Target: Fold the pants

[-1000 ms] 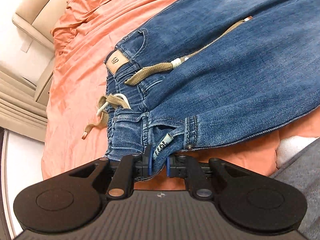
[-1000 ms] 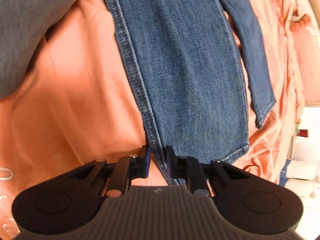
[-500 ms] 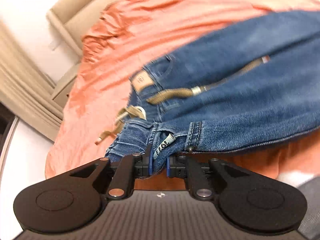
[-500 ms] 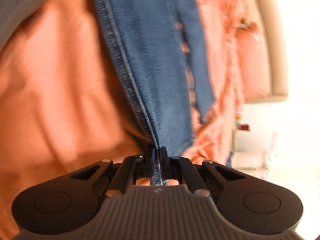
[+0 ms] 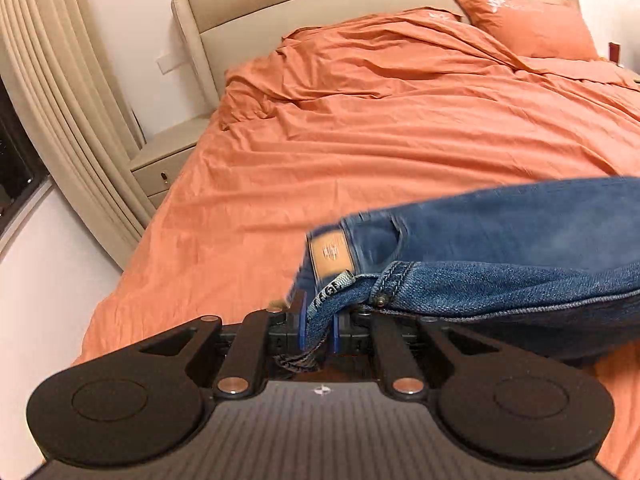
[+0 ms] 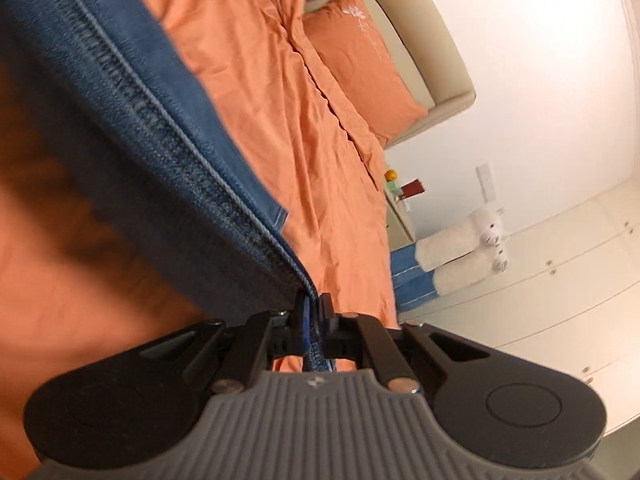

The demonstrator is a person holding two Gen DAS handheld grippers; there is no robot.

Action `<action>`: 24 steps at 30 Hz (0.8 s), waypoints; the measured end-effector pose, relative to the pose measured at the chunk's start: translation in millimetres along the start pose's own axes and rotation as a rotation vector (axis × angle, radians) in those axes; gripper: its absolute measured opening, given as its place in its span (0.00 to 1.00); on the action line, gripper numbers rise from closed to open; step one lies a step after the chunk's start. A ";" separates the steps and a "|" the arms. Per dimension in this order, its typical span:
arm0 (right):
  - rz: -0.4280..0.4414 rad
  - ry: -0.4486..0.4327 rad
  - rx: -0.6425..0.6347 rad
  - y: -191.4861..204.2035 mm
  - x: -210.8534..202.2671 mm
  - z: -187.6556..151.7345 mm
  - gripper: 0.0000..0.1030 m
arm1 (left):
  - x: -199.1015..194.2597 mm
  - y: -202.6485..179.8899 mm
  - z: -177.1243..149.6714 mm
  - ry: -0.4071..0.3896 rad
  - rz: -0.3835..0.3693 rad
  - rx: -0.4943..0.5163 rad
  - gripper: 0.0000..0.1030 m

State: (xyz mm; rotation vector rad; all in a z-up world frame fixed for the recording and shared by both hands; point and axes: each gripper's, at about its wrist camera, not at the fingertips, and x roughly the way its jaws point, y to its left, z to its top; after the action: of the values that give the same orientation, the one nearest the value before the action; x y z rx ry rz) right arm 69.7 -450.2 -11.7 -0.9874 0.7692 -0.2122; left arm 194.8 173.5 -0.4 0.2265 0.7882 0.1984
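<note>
The blue denim pants point(image 5: 500, 264) hang lifted above the orange bed sheet point(image 5: 360, 152). My left gripper point(image 5: 319, 320) is shut on the pants' waistband near a belt loop, beside the tan leather patch point(image 5: 332, 254). In the right wrist view the pants point(image 6: 132, 152) stretch away up and left as a taut leg seam. My right gripper point(image 6: 315, 314) is shut on the leg's hem end. The far leg's hem corner point(image 6: 280, 216) droops toward the sheet.
A beige headboard point(image 5: 320, 4) and orange pillow point(image 5: 528, 24) lie at the far end. A nightstand point(image 5: 168, 164) and curtains point(image 5: 52, 120) stand at left. In the right wrist view, a pillow point(image 6: 360, 60), a nightstand with small items point(image 6: 400, 192) and stacked towels point(image 6: 452, 256) are at right.
Both grippers have lifted the pants off the bed; the views swung up from the flat pants to the headboard and room. The right gripper closed fully on the leg hem.
</note>
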 end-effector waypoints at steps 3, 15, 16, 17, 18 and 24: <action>0.026 0.024 0.025 -15.3 34.1 30.9 0.00 | 24.8 -4.8 31.0 0.031 0.020 0.001 0.12; 0.121 0.166 0.015 14.8 215.2 131.2 0.00 | 182.5 -48.9 102.0 0.180 0.057 0.051 0.13; 0.129 0.178 0.008 21.2 229.5 135.6 0.00 | 195.5 -52.1 103.0 0.195 0.055 0.052 0.13; 0.138 0.189 0.002 27.5 242.1 138.7 0.00 | 207.6 -55.1 103.1 0.209 0.055 0.056 0.13; 0.149 0.199 -0.005 34.8 255.4 141.9 0.00 | 219.1 -58.1 103.2 0.224 0.055 0.061 0.13; 0.196 0.232 -0.020 62.5 300.0 150.9 0.00 | 264.3 -70.2 98.2 0.281 0.046 0.093 0.13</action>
State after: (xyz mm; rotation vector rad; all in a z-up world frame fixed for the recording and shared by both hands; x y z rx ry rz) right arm 376.8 -461.5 -160.9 -0.9084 1.0761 -0.1506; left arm 453.9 162.5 -131.5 0.3093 1.0729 0.2400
